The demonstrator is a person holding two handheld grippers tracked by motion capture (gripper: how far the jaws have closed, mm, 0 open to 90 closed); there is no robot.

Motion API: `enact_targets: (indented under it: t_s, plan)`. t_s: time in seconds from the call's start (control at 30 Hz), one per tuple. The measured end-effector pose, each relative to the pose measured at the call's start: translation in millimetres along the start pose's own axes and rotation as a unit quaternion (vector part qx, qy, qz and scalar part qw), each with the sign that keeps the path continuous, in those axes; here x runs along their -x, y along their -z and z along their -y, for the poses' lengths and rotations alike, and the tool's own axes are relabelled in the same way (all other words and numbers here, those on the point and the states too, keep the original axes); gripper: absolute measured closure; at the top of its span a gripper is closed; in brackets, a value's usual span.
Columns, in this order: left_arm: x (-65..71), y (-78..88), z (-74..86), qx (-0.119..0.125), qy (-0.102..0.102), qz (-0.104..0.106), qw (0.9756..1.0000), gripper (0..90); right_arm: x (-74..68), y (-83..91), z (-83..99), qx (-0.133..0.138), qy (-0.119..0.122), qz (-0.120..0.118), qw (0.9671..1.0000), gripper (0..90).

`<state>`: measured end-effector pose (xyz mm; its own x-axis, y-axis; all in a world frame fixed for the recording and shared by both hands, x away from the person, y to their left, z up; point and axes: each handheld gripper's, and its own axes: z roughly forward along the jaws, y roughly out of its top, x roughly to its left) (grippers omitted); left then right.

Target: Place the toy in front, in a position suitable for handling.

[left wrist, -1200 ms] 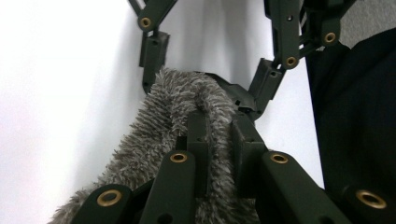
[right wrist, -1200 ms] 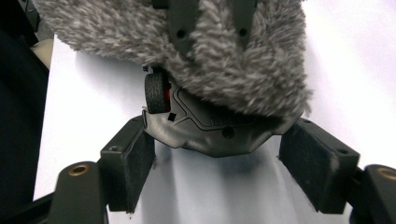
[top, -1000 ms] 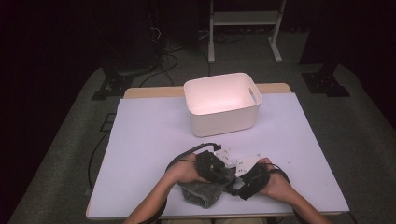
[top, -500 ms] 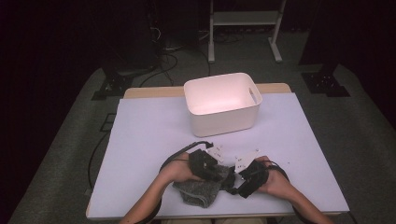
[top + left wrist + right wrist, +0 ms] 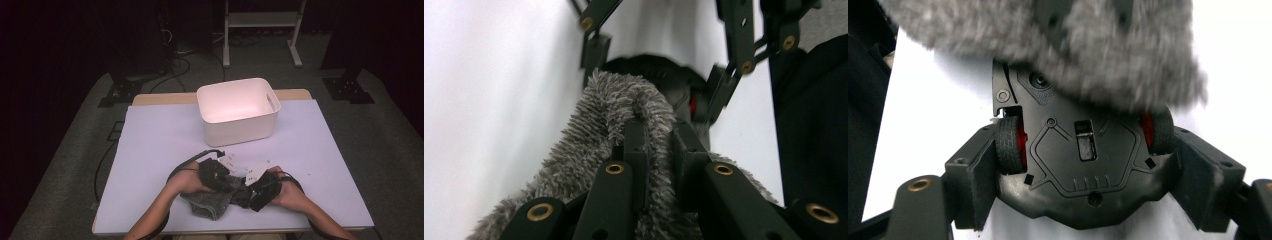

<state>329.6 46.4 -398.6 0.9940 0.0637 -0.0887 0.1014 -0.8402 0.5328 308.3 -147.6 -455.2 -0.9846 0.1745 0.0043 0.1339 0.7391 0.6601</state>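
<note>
Left gripper pinches a grey fluffy cloth at the table's six o'clock edge; right gripper, jaws wide, clamps an upturned toy car just at its three o'clock. Rubbing hard might twist the car loose between those pads

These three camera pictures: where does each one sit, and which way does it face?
High view: above the table's near side, facing forward and down; forearms and both hands show.
Left gripper view: on the left gripper, along jaws pinching the grey fluffy cloth.
Right gripper view: on the right gripper, jaws around an upturned toy car.
Shared: cloth and car.
</note>
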Motion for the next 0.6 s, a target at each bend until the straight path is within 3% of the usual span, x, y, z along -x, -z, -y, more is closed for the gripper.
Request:
enact_targets:
  t_s: [0.2, 0.3, 0.53, 0.6]
  plan:
    - [-2.9, 14.2, 19.0, 0.004, 0.026, -0.011, 0.9996, 80.0, -2.1, 0.8, -0.8, -0.003, 0.000, 0.003, 1.0000, 21.2]
    - [-3.2, 13.7, 21.1, 0.002, 0.028, -0.010, 0.9996, 80.0, -4.0, 5.2, -2.6, 0.010, 0.008, 0.005, 0.9999, 22.0]
    - [-1.4, 13.2, 19.0, 0.000, 0.020, -0.012, 0.9997, 80.0, -7.5, 7.1, -1.9, 0.003, 0.011, 0.012, 0.9999, 22.3]
    - [0.0, 11.6, 16.2, 0.000, 0.017, -0.003, 0.9998, 80.1, -7.8, 7.1, -3.2, -0.002, 0.018, 0.016, 0.9997, 22.3]
